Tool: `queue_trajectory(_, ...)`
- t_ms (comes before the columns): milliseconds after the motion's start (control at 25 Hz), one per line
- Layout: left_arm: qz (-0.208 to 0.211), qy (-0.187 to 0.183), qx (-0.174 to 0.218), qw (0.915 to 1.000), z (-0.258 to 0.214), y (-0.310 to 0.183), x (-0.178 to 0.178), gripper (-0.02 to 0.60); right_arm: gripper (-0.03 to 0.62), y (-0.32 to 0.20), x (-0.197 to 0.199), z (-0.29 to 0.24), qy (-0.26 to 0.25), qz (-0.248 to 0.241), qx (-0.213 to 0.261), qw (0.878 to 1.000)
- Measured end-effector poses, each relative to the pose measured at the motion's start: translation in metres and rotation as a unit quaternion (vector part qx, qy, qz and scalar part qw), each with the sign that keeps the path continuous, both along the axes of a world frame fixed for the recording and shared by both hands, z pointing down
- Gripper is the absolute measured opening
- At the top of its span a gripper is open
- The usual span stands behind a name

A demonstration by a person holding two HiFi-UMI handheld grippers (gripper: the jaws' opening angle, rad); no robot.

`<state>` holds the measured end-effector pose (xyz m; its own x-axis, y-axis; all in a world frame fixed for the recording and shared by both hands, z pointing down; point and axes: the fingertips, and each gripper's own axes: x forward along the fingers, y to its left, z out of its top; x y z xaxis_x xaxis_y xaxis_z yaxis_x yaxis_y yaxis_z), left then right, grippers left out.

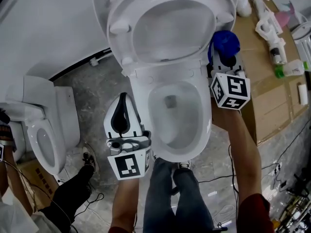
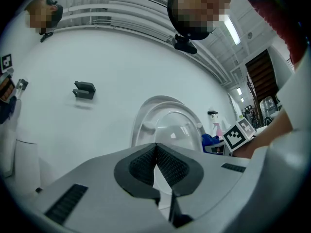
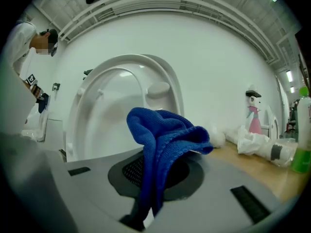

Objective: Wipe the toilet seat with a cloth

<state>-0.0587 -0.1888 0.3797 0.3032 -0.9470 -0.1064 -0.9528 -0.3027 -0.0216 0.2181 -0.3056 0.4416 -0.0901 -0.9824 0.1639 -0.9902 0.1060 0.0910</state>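
The white toilet stands in the middle, its seat and lid raised over the open bowl. My right gripper hovers beside the bowl's right rear corner, shut on a bunched blue cloth. In the right gripper view the cloth sticks up from between the pads of my right gripper, with the raised seat behind it. My left gripper is left of the bowl rim, shut and empty. Its pads meet, and the seat shows ahead of my left gripper.
A second, smaller toilet stands at the left. Flattened cardboard at the right carries spray bottles and a green-capped bottle. Another person's leg is at lower left. Cables run across the floor.
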Motion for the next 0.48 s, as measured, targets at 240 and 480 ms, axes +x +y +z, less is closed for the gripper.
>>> queue_trajectory(240, -0.007, -0.004, -0.012, 0.9999, 0.026, 0.0, -0.01, 0.016, 0.054, 0.003, -0.002, 0.05, -0.006, 0.006, -0.03, 1.0)
queue_trajectory(480, -0.009, -0.004, -0.014, 0.9999, 0.045, -0.001, -0.013, 0.015, 0.054, 0.006, -0.009, 0.068, 0.004, 0.001, -0.011, 1.0)
